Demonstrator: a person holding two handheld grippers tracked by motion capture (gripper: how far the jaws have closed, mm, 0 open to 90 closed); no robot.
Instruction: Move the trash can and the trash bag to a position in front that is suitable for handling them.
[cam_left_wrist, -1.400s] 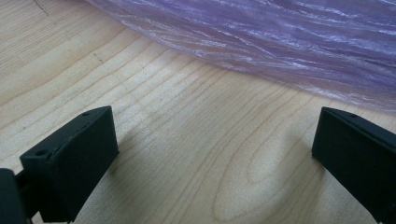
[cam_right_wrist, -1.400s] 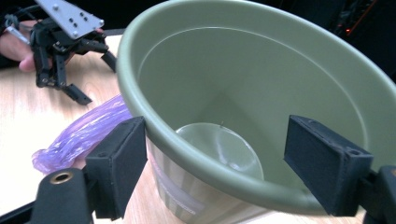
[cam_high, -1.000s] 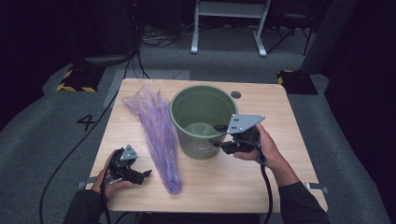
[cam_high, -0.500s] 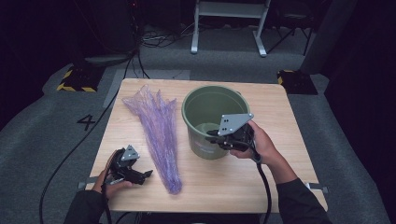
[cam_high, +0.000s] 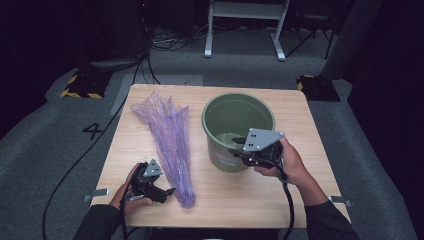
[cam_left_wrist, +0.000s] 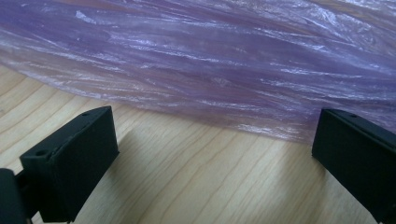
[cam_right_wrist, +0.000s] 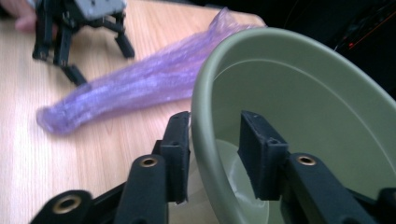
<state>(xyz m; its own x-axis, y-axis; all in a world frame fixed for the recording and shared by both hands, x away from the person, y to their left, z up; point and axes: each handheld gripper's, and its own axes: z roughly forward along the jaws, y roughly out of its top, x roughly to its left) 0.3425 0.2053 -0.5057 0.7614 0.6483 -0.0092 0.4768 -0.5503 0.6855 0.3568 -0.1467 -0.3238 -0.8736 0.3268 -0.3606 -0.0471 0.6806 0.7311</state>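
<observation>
A green bucket (cam_high: 222, 161) stands upright right of the table's middle. My right gripper (cam_high: 236, 148) straddles its near rim, one jaw outside the wall and one inside. The jaws have just been opening, and the inner pad stands off the wall in the right gripper view, where the bucket (cam_right_wrist: 327, 116) looms close. A crumpled purple plastic bag (cam_high: 167, 130) lies stretched out left of the bucket. My left gripper (cam_high: 168, 192) rests near the table's front edge, open, jaws pointing at the bag's narrow near end. The bag (cam_left_wrist: 210, 56) lies just beyond the wide-apart jaws.
The wooden table (cam_high: 310, 125) has bare room right of the bucket and along the front. On the grey floor lie cables (cam_high: 165, 42), a white stand's legs (cam_high: 245, 30) at the back and yellow-black striped blocks (cam_high: 80, 85) by the far corners.
The bucket has shifted a little to the right with my right gripper at its rim. My left gripper has slid right, closer to the bag's near end.
</observation>
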